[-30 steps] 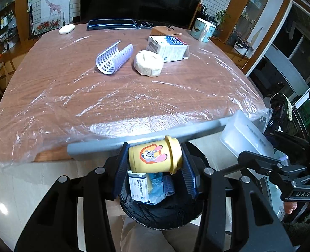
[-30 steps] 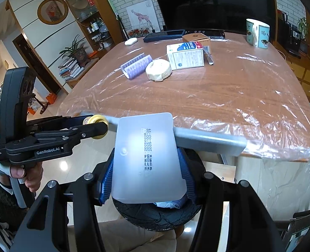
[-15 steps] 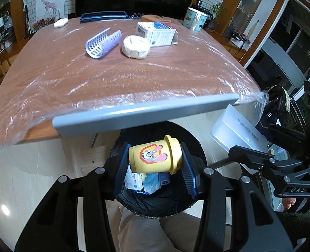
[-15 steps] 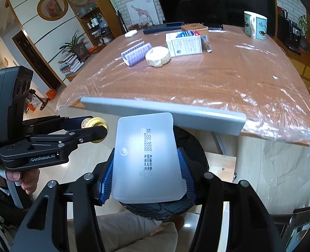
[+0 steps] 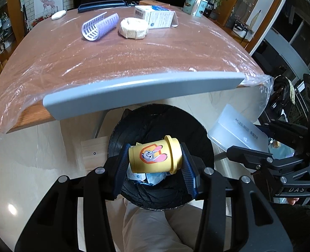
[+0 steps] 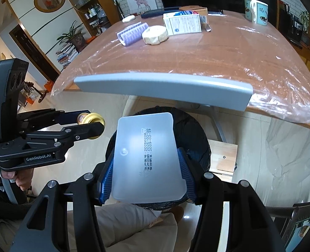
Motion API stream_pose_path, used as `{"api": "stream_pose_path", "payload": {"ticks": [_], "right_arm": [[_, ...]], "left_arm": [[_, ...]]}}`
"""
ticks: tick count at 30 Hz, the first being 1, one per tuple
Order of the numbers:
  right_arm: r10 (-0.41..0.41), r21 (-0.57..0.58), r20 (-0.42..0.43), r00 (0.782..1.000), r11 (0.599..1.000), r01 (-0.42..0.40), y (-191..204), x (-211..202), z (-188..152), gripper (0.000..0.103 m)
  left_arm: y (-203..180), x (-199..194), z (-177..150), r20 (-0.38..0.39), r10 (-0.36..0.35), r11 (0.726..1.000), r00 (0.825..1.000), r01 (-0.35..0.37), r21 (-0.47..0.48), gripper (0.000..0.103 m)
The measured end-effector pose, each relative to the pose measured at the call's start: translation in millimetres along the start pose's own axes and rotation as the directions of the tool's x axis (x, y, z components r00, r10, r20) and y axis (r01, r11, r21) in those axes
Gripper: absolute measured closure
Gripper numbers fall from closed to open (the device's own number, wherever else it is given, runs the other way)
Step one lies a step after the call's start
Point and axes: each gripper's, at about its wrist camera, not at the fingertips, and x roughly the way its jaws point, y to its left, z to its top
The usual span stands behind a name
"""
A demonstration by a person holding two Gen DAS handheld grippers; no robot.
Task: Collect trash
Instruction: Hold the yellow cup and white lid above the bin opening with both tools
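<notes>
The left gripper point(image 5: 155, 163) is clamped on a small yellow plastic cup with a rabbit sticker point(image 5: 153, 157), and the right gripper point(image 6: 147, 174) on a frosted translucent plastic lid point(image 6: 146, 157). Both hang over the round black-lined trash bin point(image 5: 134, 126) below the worktop point(image 5: 134, 48) edge. The wide lid could catch the bin's rim and slide to the floor if it is let go off-centre.

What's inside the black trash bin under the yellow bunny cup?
Inside the black trash bin, below the yellow cup, a small printed box and crumpled blue wrapper show. The cup hides the rest.

Both wrist cams look down-forward from close above the black bin point(image 5: 161, 126) point(image 6: 194, 134), sharing it low in frame and the table point(image 5: 134, 52) point(image 6: 196, 56) up top.
</notes>
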Motion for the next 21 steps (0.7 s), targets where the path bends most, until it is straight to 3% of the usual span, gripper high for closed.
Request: {"api": "stream_pose_path", "payload": {"ticks": [21], "right_arm": [[-0.020, -0.015, -0.081, 0.996, 1.000, 0.019, -3.7, 33.2, -8.1, 0.048]], "left_arm": [[5.1, 33.0, -15.7, -0.083, 0.040, 0.999, 0.996, -0.039, 0.019, 0.055]]}}
